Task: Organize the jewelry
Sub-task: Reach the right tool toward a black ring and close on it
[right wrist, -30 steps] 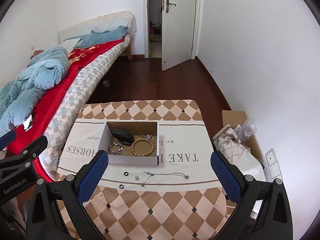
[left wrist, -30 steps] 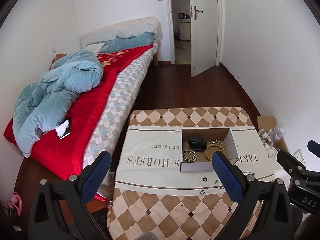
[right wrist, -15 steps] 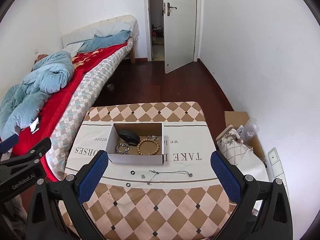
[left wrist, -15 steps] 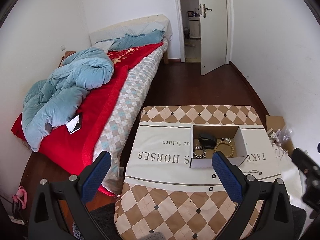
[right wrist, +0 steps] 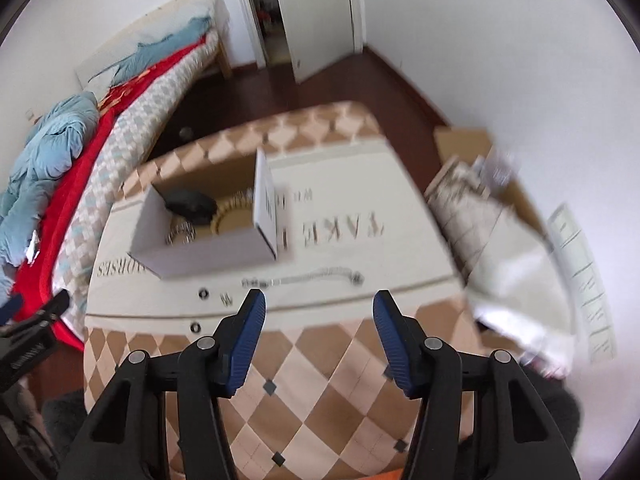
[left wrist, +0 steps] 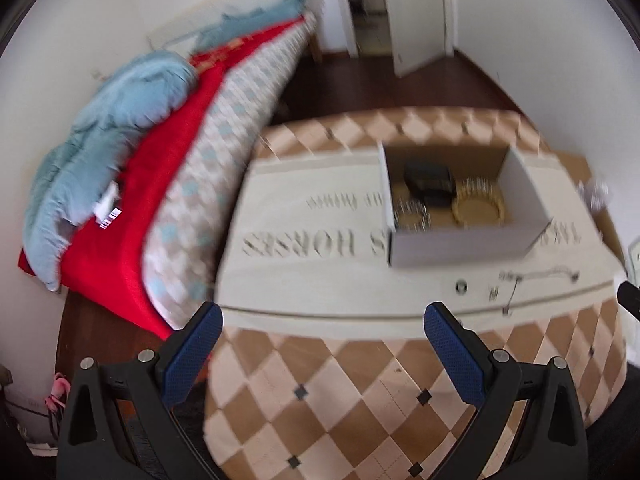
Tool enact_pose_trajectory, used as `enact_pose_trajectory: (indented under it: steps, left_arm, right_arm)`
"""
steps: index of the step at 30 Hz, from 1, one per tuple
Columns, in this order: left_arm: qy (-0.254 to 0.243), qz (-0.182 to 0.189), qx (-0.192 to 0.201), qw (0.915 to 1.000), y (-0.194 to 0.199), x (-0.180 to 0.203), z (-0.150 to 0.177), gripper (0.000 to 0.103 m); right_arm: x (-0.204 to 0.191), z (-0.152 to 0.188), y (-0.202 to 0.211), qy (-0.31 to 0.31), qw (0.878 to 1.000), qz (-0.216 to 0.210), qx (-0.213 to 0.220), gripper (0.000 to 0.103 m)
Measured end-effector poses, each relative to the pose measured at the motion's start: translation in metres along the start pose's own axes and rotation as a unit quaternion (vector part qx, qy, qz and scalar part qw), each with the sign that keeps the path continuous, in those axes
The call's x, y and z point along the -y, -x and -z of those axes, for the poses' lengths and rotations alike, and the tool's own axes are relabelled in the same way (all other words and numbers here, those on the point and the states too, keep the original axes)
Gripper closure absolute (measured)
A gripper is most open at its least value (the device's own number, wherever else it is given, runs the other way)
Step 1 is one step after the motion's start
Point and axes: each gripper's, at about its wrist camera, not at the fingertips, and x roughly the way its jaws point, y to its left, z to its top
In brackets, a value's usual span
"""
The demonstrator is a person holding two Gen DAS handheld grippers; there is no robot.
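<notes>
An open cardboard box (left wrist: 460, 240) (right wrist: 208, 252) stands on the cloth-covered table. Inside lie a black case (left wrist: 430, 182) (right wrist: 190, 202), a wooden bead bracelet (left wrist: 478, 206) (right wrist: 234, 216) and a silver chain bracelet (left wrist: 412, 214) (right wrist: 180, 236). On the cloth in front of the box lie a silver necklace (right wrist: 316, 276) (left wrist: 536, 274), a small ring (left wrist: 461, 287) (right wrist: 203, 293), a second ring (right wrist: 196, 326) and a small earring piece (right wrist: 226, 299) (left wrist: 493, 292). My left gripper (left wrist: 320, 334) is open and empty above the table's near edge. My right gripper (right wrist: 319, 320) is open and empty, just short of the necklace.
A bed (left wrist: 180, 140) with a red cover and blue duvet runs along the left of the table. A bag and flat cardboard (right wrist: 492, 216) lie on the floor to the right by the wall. An open door (right wrist: 320, 12) is at the far end.
Both grippers have dropped and moved closer to the table; the frames are motion-blurred. The right gripper's jaws have narrowed and now sit near the necklace. The left jaws stay wide.
</notes>
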Motion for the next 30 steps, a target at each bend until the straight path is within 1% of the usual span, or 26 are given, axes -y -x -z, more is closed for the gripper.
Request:
enact_pose_trajectory:
  steps: [1,2,4,7,10,14,16,17,18,19,20,21,23,26,27,30]
  left_arm:
    - [-0.003,0.003,-0.008,1.0000,-0.008,0.004,0.002,0.000]
    - [-0.007,0.004,-0.016,0.9998,-0.016,0.008,0.004,0.000]
    - [-0.013,-0.004,-0.025,0.9996,-0.029,0.013,0.006,0.000]
    - [-0.016,-0.021,-0.035,0.9990,-0.044,0.015,0.008,0.000]
    - [-0.015,-0.040,-0.049,0.9979,-0.060,0.008,0.009,0.000]
    - [-0.006,-0.052,-0.062,0.9967,-0.074,-0.007,0.011,0.001]
    - [-0.002,-0.052,-0.065,0.9965,-0.077,-0.010,0.012,0.001]
    - [-0.001,-0.052,-0.066,0.9965,-0.078,-0.011,0.013,0.001]
    - [-0.002,-0.051,-0.067,0.9964,-0.079,-0.011,0.013,0.001]
    - [-0.003,-0.048,-0.068,0.9965,-0.079,-0.010,0.013,0.001]
    - [-0.005,-0.044,-0.069,0.9966,-0.079,-0.008,0.013,0.001]
    - [-0.008,-0.040,-0.069,0.9968,-0.078,-0.004,0.013,0.001]
    - [-0.018,-0.026,-0.069,0.9971,-0.076,0.005,0.013,0.001]
    - [-0.031,0.011,-0.069,0.9971,-0.072,0.025,0.014,0.001]
    - [-0.035,0.028,-0.073,0.9963,-0.072,0.033,0.015,0.001]
    - [-0.043,0.064,-0.085,0.9934,-0.075,0.055,0.016,0.008]
  right_arm:
    - [0.001,0.003,-0.010,0.002,1.000,-0.014,-0.008,0.044]
    - [0.001,0.006,-0.018,0.003,1.000,-0.018,-0.011,0.044]
    - [-0.006,0.009,-0.035,0.014,0.999,-0.039,-0.021,0.044]
    - [-0.029,0.011,-0.059,0.035,0.997,-0.067,-0.030,0.044]
    - [-0.059,0.009,-0.082,0.066,0.994,-0.085,-0.032,0.044]
    - [-0.091,0.011,-0.107,0.103,0.991,-0.078,-0.035,0.044]
    - [-0.101,0.014,-0.120,0.120,0.989,-0.073,-0.041,0.046]
    - [-0.105,0.015,-0.124,0.125,0.989,-0.070,-0.045,0.048]
    - [-0.107,0.016,-0.129,0.129,0.988,-0.070,-0.051,0.062]
    - [-0.110,0.018,-0.131,0.139,0.988,-0.057,-0.045,0.070]
    - [-0.113,0.020,-0.130,0.151,0.986,-0.052,-0.039,0.077]
    - [-0.114,0.021,-0.131,0.155,0.986,-0.054,-0.041,0.094]
    - [-0.109,0.022,-0.128,0.147,0.987,-0.058,-0.036,0.094]
    - [-0.090,0.022,-0.113,0.129,0.990,-0.056,-0.023,0.094]
    - [-0.084,0.020,-0.110,0.122,0.991,-0.055,-0.021,0.094]
    - [-0.056,0.018,-0.095,0.095,0.994,-0.042,-0.016,0.094]
